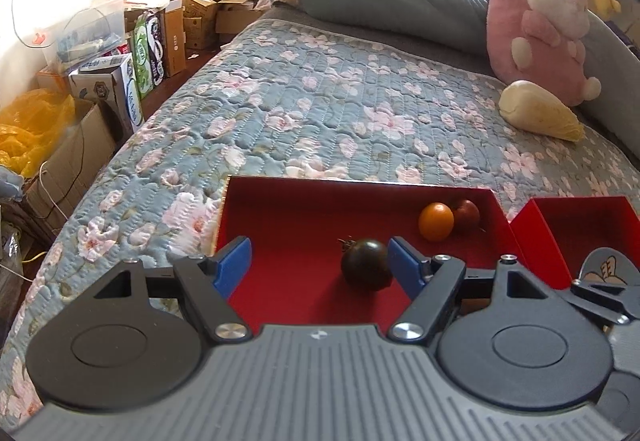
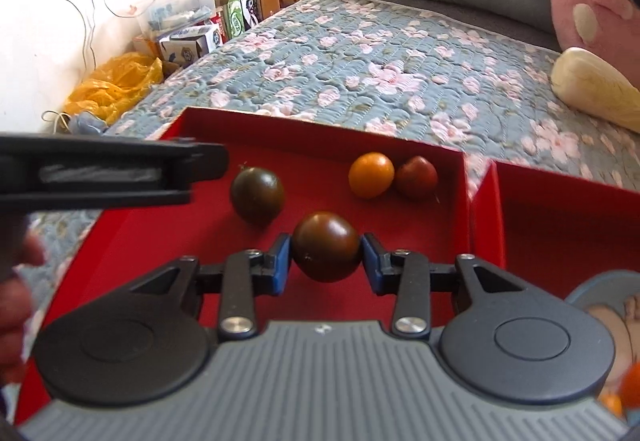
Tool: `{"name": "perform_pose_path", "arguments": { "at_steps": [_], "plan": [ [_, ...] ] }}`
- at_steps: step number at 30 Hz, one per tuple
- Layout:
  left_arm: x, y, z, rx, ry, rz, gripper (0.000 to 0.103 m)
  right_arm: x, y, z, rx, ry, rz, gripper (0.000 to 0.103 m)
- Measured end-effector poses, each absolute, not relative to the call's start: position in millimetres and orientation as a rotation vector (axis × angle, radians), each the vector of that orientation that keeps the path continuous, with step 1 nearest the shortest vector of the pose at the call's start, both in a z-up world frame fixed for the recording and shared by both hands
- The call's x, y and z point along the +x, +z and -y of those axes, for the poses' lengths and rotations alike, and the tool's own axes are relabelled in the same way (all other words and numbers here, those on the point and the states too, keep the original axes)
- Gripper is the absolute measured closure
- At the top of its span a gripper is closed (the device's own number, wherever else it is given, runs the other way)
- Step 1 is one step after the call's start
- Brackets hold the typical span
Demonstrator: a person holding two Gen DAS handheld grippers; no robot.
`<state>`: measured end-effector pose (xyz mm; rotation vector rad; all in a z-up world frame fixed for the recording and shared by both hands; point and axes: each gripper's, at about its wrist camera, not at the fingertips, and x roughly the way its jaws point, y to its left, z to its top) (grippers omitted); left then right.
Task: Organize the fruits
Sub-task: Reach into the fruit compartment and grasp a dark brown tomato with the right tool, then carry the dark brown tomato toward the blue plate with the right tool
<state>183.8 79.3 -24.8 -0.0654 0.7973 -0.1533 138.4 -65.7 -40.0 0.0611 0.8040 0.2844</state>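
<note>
My right tongs are clamped on a glossy brown-red round tomato, low centre of frame, over the shallow red cardboard tray. Squeeze harder and the skin may split; let go high and it rolls into the orange one. Left tongs gape beside the dark green tomato, possibly touching it.

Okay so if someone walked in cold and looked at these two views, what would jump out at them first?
Probably the right gripper, shut on a dark brown tomato above the bright red tray on the flowered quilt. In the tray sit a dark green tomato at left and an orange one touching a reddish one near the far right corner. The left gripper hangs open beside the dark green tomato.
</note>
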Motion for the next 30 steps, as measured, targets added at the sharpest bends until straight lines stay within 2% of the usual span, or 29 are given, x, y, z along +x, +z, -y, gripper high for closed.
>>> {"name": "perform_pose_path", "arguments": {
  "at_steps": [6, 12, 15, 30],
  "plan": [
    [194.7, -42.9, -50.4, 0.018, -0.165, -0.829, 0.025, 76.1, -30.7, 90.7, 0.162, 0.32, -0.791, 0.062],
    [200.6, -57.0, -40.3, 0.046, -0.161, -0.861, 0.051, 31.5, -25.9, 114.5, 0.189, 0.324, -0.771, 0.062],
    [200.9, -58.8, -37.7, 0.043, -0.17, -0.863, 0.06, 21.2, -21.9, 123.7, 0.207, 0.317, -0.75, 0.062],
    [181.3, -34.6, -20.7, 0.046, -0.191, -0.815, 0.061, -6.9, -11.4, 152.8, 0.204, 0.258, -0.7, 0.062]
  ]
}}
